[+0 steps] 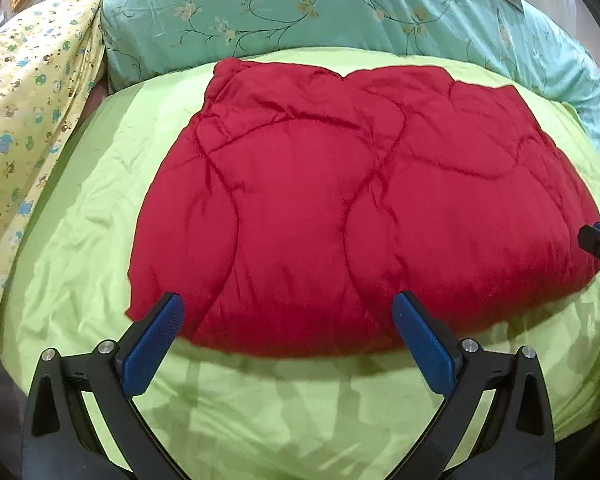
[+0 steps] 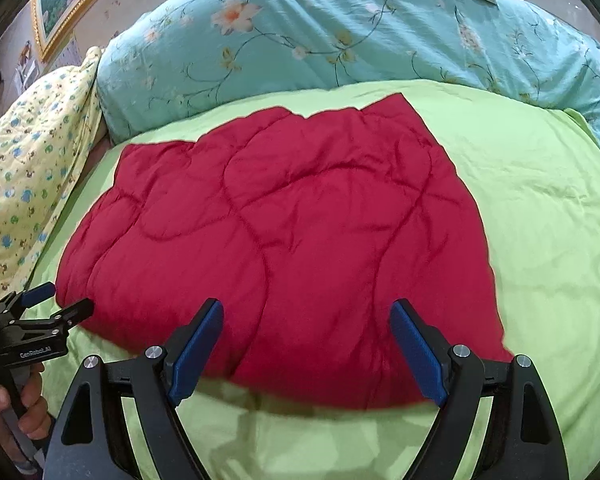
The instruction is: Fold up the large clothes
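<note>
The red quilted garment lies folded flat into a broad, puffy, roughly four-sided bundle in the middle of the scene. Curved stitch lines and soft wrinkles cross its top, its near edge is rounded, and its far edge is uneven.

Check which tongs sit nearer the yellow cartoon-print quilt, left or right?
Left. The left tongs hang open over the near-left edge of the red quilt, on the side where the yellow cartoon-print quilt lies. The right tongs hang open over its near-right part, farther away.
</note>
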The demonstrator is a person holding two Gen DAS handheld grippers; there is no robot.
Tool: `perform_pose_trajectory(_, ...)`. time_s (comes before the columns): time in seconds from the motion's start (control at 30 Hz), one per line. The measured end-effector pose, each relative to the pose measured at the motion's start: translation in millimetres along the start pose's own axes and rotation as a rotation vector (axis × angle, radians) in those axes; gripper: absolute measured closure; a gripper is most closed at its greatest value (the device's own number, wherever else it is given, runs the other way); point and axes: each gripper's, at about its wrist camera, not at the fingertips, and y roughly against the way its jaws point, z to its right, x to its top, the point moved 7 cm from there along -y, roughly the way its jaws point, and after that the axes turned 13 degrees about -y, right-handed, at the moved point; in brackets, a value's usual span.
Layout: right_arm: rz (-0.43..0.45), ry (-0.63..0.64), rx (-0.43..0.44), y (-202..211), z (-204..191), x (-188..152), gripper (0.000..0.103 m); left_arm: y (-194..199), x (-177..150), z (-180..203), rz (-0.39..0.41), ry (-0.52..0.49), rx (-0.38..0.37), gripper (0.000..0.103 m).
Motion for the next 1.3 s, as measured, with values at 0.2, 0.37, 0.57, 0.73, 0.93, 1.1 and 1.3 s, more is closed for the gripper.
perform_pose_trajectory(0.2, -0.059, 0.02, -0.034, 11.4, -1.9, -19.1, 0.014, 17.6, -6.9, 0.9, 0.007, -0.008, 0.022, 0.0)
perform_pose_trajectory(0.37, -0.092, 0.103, -0.073, 20.9, -8.1, -35.8, 0.014, 35.8, -7.3, 3.8, 0.029, -0.041, 0.055, 0.0)
perform_pose_trajectory(0.57, -0.103, 0.172, -0.058, 37.4, -26.7, -44.8, 0.012, 55.5, -5.3, 5.2, 0.057, -0.064, 0.062, 0.0)
perform_pose_trajectory(0.73, -0.071, 0.216, -0.045, 52.8, -43.1, -42.0, 0.009, 68.1, -2.4, 4.8, 0.08, -0.061, 0.069, 0.0)
perform_pose_trajectory(0.93, -0.056, 0.21, -0.03, 58.6, -46.4, -37.9, 0.008, 71.1, -0.6, 3.8, 0.087, -0.055, 0.068, 0.0)
perform_pose_trajectory(1.1, -0.038, 0.192, -0.017, 62.3, -47.3, -33.8, 0.008, 72.2, 0.4, 8.0, 0.092, -0.065, 0.074, 0.0)
perform_pose_trajectory(1.3, -0.051, 0.184, -0.014, 56.5, -46.2, -34.5, 0.008, 70.3, 1.6, 9.9, 0.092, -0.07, 0.074, 0.0)
